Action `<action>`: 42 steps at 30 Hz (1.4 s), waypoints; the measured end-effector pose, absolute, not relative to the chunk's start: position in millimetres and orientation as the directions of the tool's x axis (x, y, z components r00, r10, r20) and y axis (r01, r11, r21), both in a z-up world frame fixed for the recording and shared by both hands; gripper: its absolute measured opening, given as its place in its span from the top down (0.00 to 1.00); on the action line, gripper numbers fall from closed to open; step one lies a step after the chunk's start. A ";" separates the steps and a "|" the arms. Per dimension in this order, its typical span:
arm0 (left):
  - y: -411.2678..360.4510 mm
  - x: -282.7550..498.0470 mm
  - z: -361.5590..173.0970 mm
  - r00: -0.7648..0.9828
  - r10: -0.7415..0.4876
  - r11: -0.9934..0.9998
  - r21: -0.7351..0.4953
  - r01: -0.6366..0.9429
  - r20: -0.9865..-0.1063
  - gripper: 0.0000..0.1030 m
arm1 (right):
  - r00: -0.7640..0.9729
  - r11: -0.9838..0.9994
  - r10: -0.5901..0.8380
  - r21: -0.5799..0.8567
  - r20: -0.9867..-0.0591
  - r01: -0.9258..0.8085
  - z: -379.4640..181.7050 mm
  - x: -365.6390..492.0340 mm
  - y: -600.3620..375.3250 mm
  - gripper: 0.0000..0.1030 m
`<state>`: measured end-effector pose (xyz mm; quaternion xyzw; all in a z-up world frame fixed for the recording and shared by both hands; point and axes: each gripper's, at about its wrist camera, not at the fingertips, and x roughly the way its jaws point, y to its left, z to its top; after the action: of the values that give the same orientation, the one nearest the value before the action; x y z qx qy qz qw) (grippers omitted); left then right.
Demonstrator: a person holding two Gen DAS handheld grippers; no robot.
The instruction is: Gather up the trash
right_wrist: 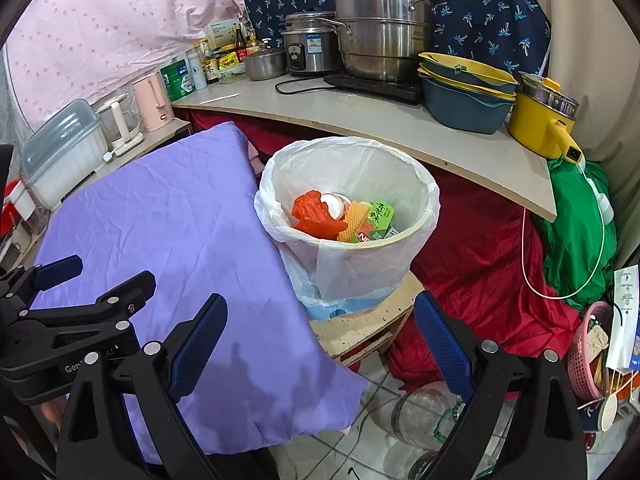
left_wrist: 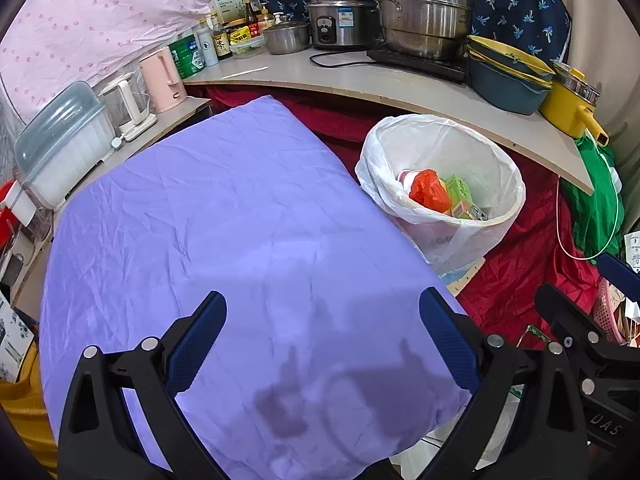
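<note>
The trash bin [right_wrist: 348, 216], already holding an orange bag [right_wrist: 312, 216] and green carton [right_wrist: 378, 220], sits just right of the purple-covered table [right_wrist: 160, 220]. It's straight ahead of the right tool [right_wrist: 320, 344], far-right of the left tool [left_wrist: 324, 344]. Both tools are spread, empty.

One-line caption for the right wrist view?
Open right gripper hovers empty near lined trash bin holding orange bag and green carton.
</note>
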<state>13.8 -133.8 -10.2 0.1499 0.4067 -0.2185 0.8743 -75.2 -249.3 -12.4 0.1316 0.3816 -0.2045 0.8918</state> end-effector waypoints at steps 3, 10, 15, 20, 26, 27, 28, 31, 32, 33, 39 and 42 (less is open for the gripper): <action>-135.0 13.9 -13.0 0.566 -0.257 0.858 0.084 0.507 -0.783 0.10 | 0.623 0.880 -0.265 0.080 -0.736 0.469 -13.8 -75.6 -251.4 0.12; -140.1 12.3 -17.6 0.555 -0.259 0.850 0.086 0.520 -0.790 0.10 | 0.617 0.875 -0.271 0.079 -0.739 0.478 -17.7 -77.2 -255.2 0.12; -144.1 11.8 -19.3 0.552 -0.259 0.846 0.089 0.525 -0.793 0.10 | 0.611 0.871 -0.274 0.077 -0.743 0.485 -20.1 -79.2 -257.0 0.12; -145.2 11.7 -19.4 0.551 -0.261 0.845 0.088 0.527 -0.793 0.10 | 0.609 0.869 -0.277 0.077 -0.743 0.488 -20.5 -79.8 -258.3 0.12; -149.1 11.6 -16.0 0.557 -0.266 0.844 0.089 0.529 -0.787 0.10 | 0.616 0.868 -0.282 0.078 -0.736 0.491 -16.5 -80.4 -260.7 0.12; -149.8 11.6 -15.0 0.560 -0.265 0.844 0.092 0.528 -0.785 0.10 | 0.617 0.868 -0.282 0.080 -0.734 0.491 -15.7 -80.4 -261.4 0.12; -150.3 11.7 -14.3 0.561 -0.266 0.844 0.092 0.529 -0.784 0.10 | 0.619 0.867 -0.283 0.081 -0.733 0.492 -14.9 -80.3 -262.1 0.12; -152.2 11.7 -11.9 0.565 -0.270 0.843 0.092 0.530 -0.780 0.10 | 0.623 0.867 -0.284 0.083 -0.729 0.492 -12.4 -78.9 -265.1 0.12; -153.0 11.9 -11.0 0.567 -0.271 0.843 0.093 0.530 -0.778 0.10 | 0.625 0.867 -0.283 0.085 -0.727 0.491 -11.8 -78.6 -266.4 0.12; -154.4 12.5 -9.9 0.571 -0.270 0.844 0.095 0.528 -0.775 0.10 | 0.626 0.867 -0.283 0.086 -0.727 0.491 -11.4 -78.2 -267.1 0.12; -162.6 13.5 -5.9 0.582 -0.282 0.832 0.107 0.544 -0.763 0.10 | 0.628 0.865 -0.283 0.090 -0.725 0.494 -10.5 -76.0 -271.2 0.12; -165.8 15.4 -5.9 0.576 -0.293 0.828 0.099 0.552 -0.764 0.10 | 0.630 0.863 -0.283 0.095 -0.723 0.497 -9.8 -74.8 -274.5 0.12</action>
<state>15.4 -165.8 -5.9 0.1657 0.3918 -0.2423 0.8720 -74.8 -274.5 -9.8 0.1444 0.3704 -0.2187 0.8911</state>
